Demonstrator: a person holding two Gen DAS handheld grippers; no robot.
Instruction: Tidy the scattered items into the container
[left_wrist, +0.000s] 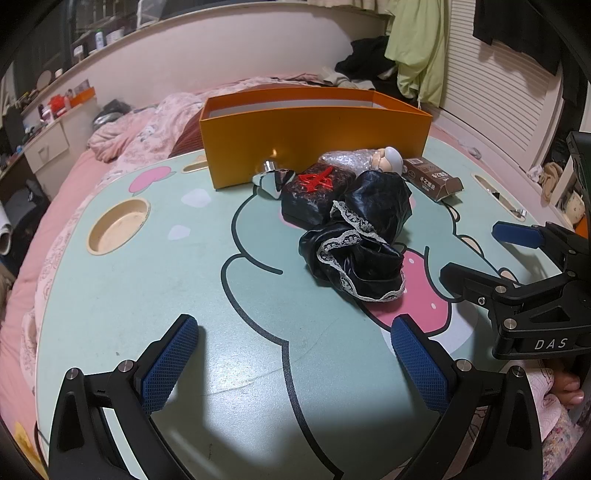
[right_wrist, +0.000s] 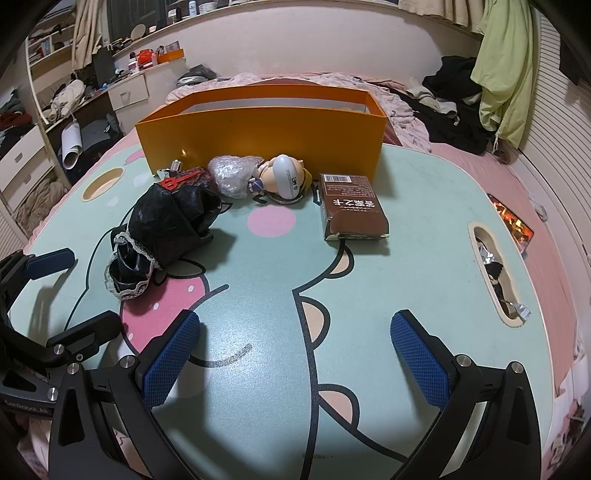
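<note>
An orange box (left_wrist: 314, 142) (right_wrist: 258, 136) stands open at the far side of the green lap table (left_wrist: 166, 295) (right_wrist: 406, 258). In front of it lie a black lace-trimmed cloth (left_wrist: 354, 247) (right_wrist: 162, 229), a dark pouch with a red emblem (left_wrist: 314, 188) (right_wrist: 184, 181), a bubble-wrapped bundle (left_wrist: 340, 158) (right_wrist: 232, 173), a small figurine (left_wrist: 389, 158) (right_wrist: 284, 177), a metal piece (left_wrist: 275, 177) and a brown carton (left_wrist: 432, 179) (right_wrist: 351, 210). My left gripper (left_wrist: 295, 354) (right_wrist: 74, 288) is open and empty, short of the cloth. My right gripper (right_wrist: 295, 354) (left_wrist: 476, 254) is open and empty, short of the carton.
The table has a round cup recess (left_wrist: 118, 230) (right_wrist: 105, 182) at the left and a slot (right_wrist: 495, 273) with wrappers at the right. Around it lie a pink bed (left_wrist: 110, 147), piled clothes (right_wrist: 450, 96) and a cluttered desk (right_wrist: 129, 85).
</note>
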